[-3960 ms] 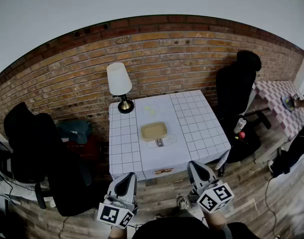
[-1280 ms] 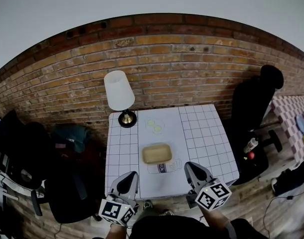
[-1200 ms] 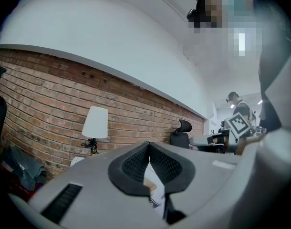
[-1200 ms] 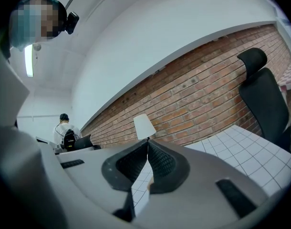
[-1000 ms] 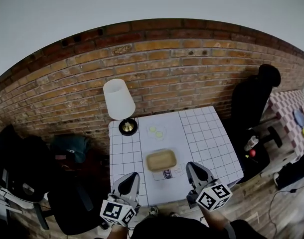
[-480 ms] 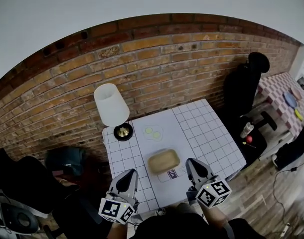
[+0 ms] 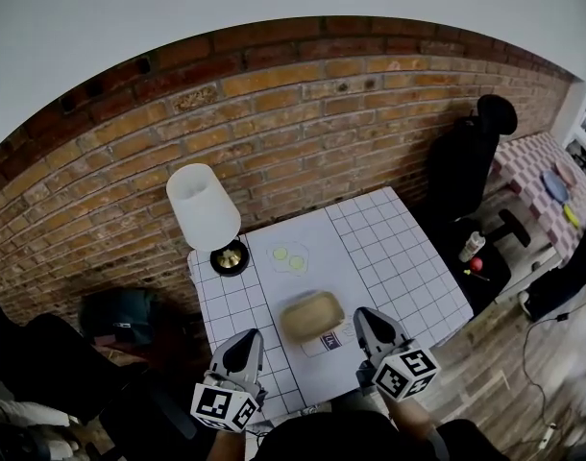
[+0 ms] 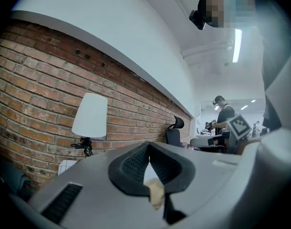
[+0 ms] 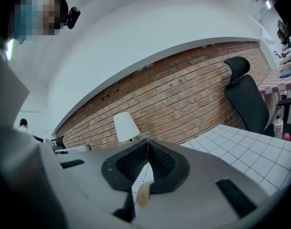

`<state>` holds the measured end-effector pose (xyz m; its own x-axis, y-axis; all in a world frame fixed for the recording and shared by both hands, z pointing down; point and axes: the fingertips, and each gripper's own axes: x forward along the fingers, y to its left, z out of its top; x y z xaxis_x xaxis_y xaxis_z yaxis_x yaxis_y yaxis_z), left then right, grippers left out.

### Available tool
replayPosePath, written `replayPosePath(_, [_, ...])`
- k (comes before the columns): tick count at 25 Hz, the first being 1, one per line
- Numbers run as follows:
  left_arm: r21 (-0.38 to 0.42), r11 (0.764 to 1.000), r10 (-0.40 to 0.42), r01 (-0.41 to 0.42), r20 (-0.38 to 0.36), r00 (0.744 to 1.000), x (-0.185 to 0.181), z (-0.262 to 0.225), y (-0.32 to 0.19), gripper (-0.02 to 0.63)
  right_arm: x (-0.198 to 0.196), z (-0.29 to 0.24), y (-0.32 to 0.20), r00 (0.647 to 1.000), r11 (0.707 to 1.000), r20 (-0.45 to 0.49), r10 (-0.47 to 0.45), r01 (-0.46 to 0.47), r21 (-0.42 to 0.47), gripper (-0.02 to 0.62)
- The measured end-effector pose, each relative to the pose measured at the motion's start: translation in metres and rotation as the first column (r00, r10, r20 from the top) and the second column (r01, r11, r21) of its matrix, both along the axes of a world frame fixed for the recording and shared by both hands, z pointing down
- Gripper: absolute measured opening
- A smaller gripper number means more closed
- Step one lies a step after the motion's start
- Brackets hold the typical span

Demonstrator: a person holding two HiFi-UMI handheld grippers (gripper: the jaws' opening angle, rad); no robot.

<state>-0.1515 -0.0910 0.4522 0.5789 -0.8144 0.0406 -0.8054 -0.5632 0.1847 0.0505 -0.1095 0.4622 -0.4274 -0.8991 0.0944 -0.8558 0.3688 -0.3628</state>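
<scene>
A lamp [image 7: 204, 207] stands at the back left corner of the bench [image 7: 389, 257]. The left gripper [image 7: 245, 342] hovers over the near edge, fingers pressed together and empty. A tan tray [image 7: 311, 316] sits mid-bench, just beyond and between both grippers. The right gripper [image 7: 367, 321] is likewise closed and empty. Shut fingers would likely shove the tray rather than grasp it, and a wide left reach might topple the lamp.

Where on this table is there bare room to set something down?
The right half of the table, from the tray to the right edge, is bare. A narrower strip lies left of the tray, in front of the lamp. The middle is crowded: discs, tray, packet in a row.
</scene>
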Motion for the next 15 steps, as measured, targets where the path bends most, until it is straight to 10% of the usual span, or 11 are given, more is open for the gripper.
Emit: replayPosePath(15, [-0.085,0.991,-0.100,0.105,0.060,0.993,0.009,0.045,-0.036,0.010,0.014,0.040,-0.054,0.996,0.995,-0.040,-0.081,0.079,-0.068,0.003])
